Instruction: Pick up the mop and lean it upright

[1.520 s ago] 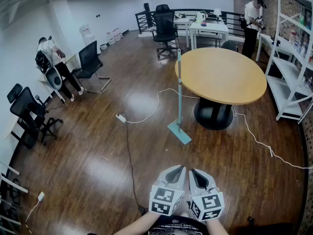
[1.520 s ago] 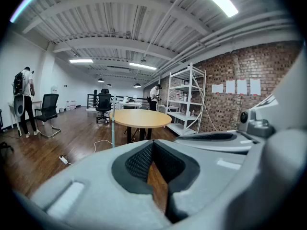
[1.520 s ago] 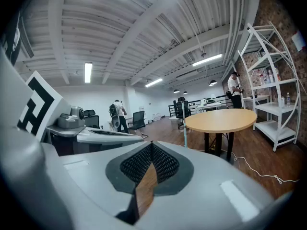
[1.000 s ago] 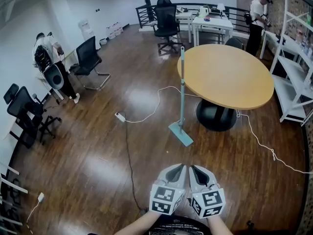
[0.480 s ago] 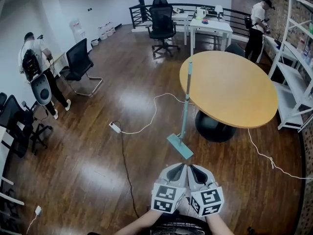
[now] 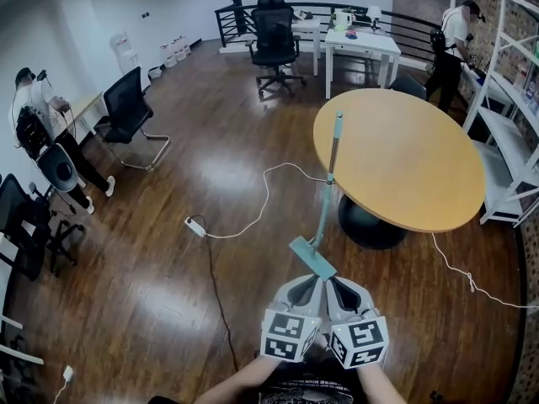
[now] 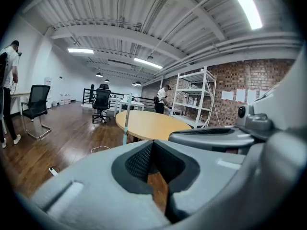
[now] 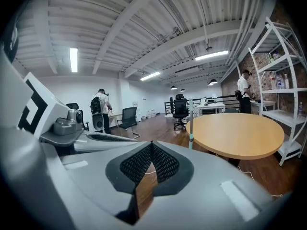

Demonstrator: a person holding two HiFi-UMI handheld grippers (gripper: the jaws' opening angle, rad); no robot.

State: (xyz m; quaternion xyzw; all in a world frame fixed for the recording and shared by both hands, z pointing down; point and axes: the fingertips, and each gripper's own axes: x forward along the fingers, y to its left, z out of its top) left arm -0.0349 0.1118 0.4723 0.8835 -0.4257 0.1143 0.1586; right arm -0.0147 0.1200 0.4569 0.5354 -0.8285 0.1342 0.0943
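Note:
A teal mop (image 6: 327,194) stands upright, its handle leaning against the edge of the round wooden table (image 6: 404,162) and its flat head (image 6: 312,257) on the floor. Its pole also shows in the left gripper view (image 7: 126,123) and the right gripper view (image 8: 191,128). Both grippers are held side by side low in the head view, just short of the mop head. My left gripper (image 6: 311,283) is shut and empty. My right gripper (image 6: 333,283) is shut with nothing in it. Neither touches the mop.
A white cable (image 6: 253,199) with a power strip (image 6: 194,226) runs across the wood floor left of the mop. Office chairs (image 6: 129,116) stand at left, a white shelf unit (image 6: 509,124) at right, desks at the back. Persons stand at far left and far right.
The view has closed in on the mop: its head now lies just ahead of both grippers. The grippers stay shut and side by side; the mop has not moved from the table.

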